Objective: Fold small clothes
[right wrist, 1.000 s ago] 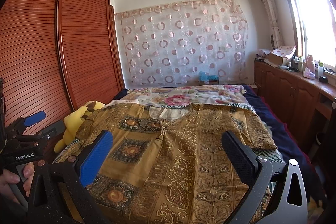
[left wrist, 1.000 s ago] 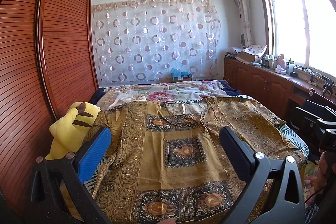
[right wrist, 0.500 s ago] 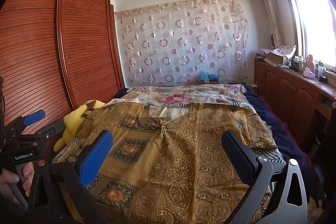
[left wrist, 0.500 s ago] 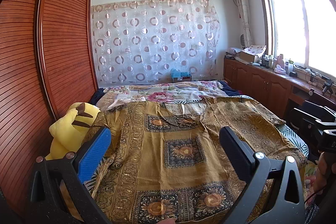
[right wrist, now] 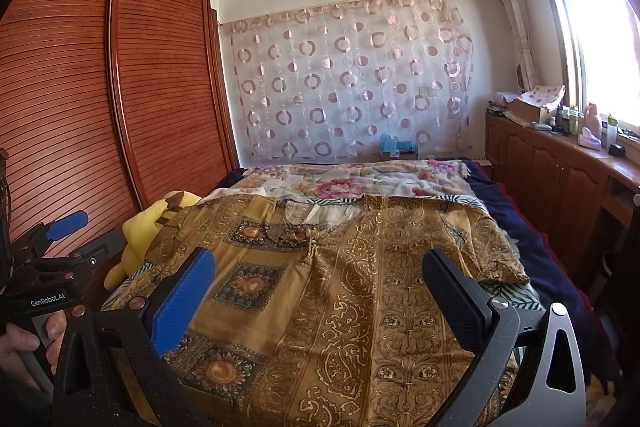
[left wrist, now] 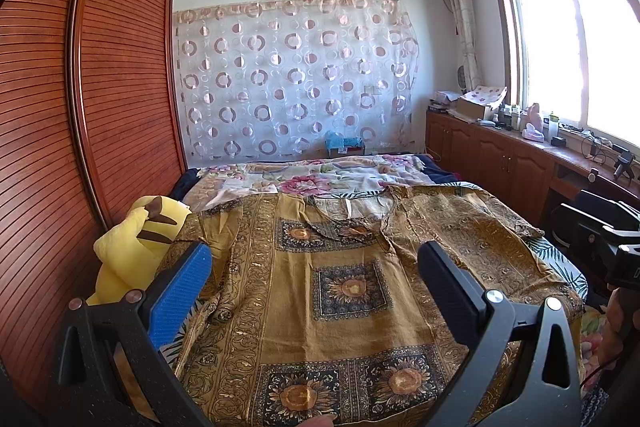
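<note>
A golden-brown patterned shirt (left wrist: pixel 348 291) with sunflower squares lies spread flat on the bed, collar at the far end; it also shows in the right wrist view (right wrist: pixel 360 291). My left gripper (left wrist: pixel 312 267) is open and empty, held above the shirt's near left part. My right gripper (right wrist: pixel 318 275) is open and empty, held above the shirt's near right part. The left gripper also shows at the left edge of the right wrist view (right wrist: pixel 60 247), held by a hand.
A yellow plush toy (left wrist: pixel 136 247) sits at the bed's left edge by the wooden wardrobe (left wrist: pixel 80 107). A floral quilt (left wrist: pixel 320 179) lies at the far end. Wooden cabinets (left wrist: pixel 500 155) line the right wall under the window.
</note>
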`<state>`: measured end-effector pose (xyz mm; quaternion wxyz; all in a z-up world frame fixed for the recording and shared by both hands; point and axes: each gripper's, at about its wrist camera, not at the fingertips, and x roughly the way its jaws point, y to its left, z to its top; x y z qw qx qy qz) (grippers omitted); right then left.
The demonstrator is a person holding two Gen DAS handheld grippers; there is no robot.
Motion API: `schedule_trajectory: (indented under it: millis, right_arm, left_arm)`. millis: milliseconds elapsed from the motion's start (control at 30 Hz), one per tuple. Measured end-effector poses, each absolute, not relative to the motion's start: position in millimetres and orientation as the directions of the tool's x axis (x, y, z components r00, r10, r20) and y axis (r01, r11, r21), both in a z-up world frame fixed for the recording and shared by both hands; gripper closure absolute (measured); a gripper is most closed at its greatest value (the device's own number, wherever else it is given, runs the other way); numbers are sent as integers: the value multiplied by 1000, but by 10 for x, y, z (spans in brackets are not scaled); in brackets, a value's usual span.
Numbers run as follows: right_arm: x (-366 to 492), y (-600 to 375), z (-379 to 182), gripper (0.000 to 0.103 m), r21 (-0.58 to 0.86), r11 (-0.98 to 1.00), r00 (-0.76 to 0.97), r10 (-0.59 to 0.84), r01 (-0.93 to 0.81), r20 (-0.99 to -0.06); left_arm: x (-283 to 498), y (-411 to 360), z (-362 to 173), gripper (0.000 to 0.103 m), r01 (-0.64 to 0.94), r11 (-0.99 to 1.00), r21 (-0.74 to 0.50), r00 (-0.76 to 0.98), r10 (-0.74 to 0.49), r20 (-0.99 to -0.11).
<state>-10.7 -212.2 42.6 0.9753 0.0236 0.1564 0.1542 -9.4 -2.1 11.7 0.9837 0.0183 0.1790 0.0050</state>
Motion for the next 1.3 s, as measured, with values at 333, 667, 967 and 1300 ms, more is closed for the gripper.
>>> schedule_trajectory:
  millis: [333, 667, 967, 1300]
  right_arm:
    - [-96, -2117, 422, 0, 97, 951, 904, 309, -293, -296]
    - [-100, -2117, 421, 0, 97, 951, 904, 309, -293, -295]
    - [29, -2093, 309, 0, 101, 943, 888, 332, -317, -319]
    - [587, -2015, 115, 0, 75, 932, 844, 353, -354, -404]
  left_arm:
    - [-114, -33, 151, 0, 0, 999, 37, 937, 13, -349]
    - [-117, -36, 147, 0, -2, 999, 38, 937, 15, -349]
    - [-17, 7, 30, 0, -12, 999, 49, 916, 30, -401]
    - [365, 438, -390, 0, -46, 996, 73, 870, 76, -487]
